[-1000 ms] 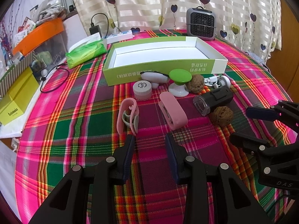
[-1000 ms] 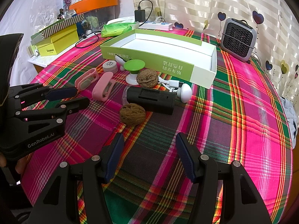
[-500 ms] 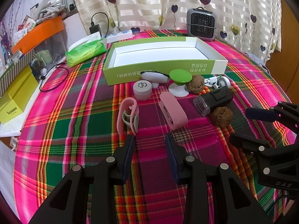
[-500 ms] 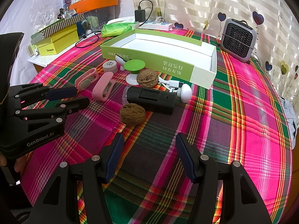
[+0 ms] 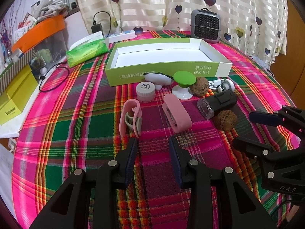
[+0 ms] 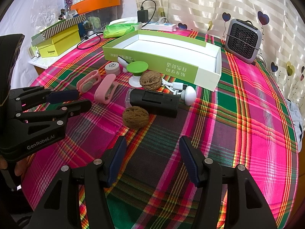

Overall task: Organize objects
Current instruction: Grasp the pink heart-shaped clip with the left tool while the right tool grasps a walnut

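Closest in the left wrist view is the left gripper (image 5: 152,143), its two black fingers apart with nothing between them. It hangs over the bright checked cloth on the table (image 5: 76,133). The right gripper (image 6: 152,147) is the same in its own view: fingers wide apart, holding nothing. Both point down at the little things, so it looks like the tidying has not started and each is picking what to take first.

Just past the left gripper lie a pink plastic clip with grey parts (image 5: 130,118) and a pink oblong stapler-like thing (image 5: 176,112). Just past the right gripper sits a brown wrinkly walnut (image 6: 135,116), touching a black chunky gadget with a clear end (image 6: 154,100). A second brown walnut (image 6: 150,77) sits further back, beside a green-topped white knob (image 6: 136,70). Near them are a small round white jar (image 5: 145,91) and a white plug with a cable (image 6: 185,93).

All these things sit in a bunch right in front of the long green cardboard box with a white inside (image 5: 164,70). The box has nothing in it, so I think the things are meant to go there.

The right wrist view shows the plug and its cable clearly; in the left wrist view they are half hidden. The left wrist view shows more of the pink clip's open side. Behind the box stands a small grey heater (image 6: 243,40).
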